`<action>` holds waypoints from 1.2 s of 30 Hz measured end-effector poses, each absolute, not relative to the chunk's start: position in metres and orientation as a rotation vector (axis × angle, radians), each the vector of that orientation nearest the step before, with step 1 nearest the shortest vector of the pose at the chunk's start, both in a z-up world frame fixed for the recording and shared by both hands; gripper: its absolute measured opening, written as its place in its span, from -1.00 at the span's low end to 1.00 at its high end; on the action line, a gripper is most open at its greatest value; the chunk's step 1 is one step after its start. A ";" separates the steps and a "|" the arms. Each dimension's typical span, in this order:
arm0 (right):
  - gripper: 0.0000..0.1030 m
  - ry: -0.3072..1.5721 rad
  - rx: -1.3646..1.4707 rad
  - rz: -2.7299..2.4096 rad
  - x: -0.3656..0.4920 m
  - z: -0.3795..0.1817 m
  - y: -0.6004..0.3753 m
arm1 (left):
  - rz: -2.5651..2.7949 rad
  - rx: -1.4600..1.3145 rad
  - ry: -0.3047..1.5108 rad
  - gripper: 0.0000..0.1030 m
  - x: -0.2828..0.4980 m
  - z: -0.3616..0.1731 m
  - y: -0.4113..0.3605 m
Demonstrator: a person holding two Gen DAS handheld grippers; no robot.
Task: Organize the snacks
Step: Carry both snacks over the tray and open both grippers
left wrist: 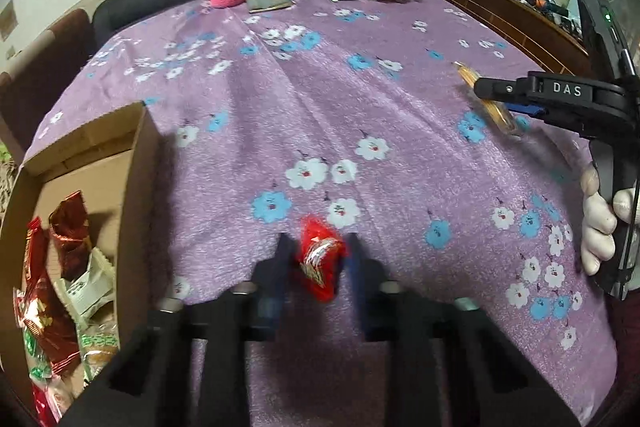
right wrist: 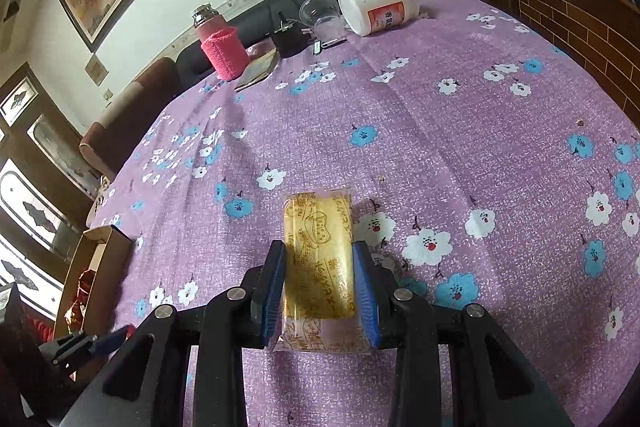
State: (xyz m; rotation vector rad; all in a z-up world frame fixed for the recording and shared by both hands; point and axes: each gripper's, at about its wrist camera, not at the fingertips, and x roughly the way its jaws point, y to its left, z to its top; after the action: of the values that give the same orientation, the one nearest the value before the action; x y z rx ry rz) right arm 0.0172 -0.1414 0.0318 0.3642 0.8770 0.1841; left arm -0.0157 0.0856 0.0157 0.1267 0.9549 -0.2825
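Both tools level above tablecloth: left tool clamps red packet, right tool yellow packet.

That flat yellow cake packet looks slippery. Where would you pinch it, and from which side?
Across its narrow width, on the two long edges, coming in along its length from the near end. The yellow cake packet is a flat oblong, so its long sides sit parallel for the right gripper, whose fingers already flank them.

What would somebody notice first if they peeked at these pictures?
Probably the purple flowered tablecloth covering the whole table. Next, the two snacks being held: a red snack packet between the left gripper's fingers, and a yellow wrapped cake between the right gripper's blue pads. At the table's left edge, a cardboard box already holds several snacks.
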 end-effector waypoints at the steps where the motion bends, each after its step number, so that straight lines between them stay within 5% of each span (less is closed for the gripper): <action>1: -0.31 0.871 0.368 0.188 0.017 0.032 -0.141 | -0.274 0.109 0.950 -0.66 -0.017 0.017 0.089; 19: -0.31 0.835 0.327 0.296 -0.013 0.058 -0.092 | -0.085 -0.136 0.791 -0.66 -0.081 0.096 0.221; 36: -0.29 0.938 0.166 0.596 -0.007 0.084 0.114 | 0.044 -0.260 0.876 -0.66 -0.019 0.068 0.343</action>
State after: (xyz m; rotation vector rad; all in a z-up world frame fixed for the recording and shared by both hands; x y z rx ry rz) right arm -0.0069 0.1143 0.0841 0.1655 0.9380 0.5961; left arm -0.0188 0.3432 0.0684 -0.2605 0.8764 0.0437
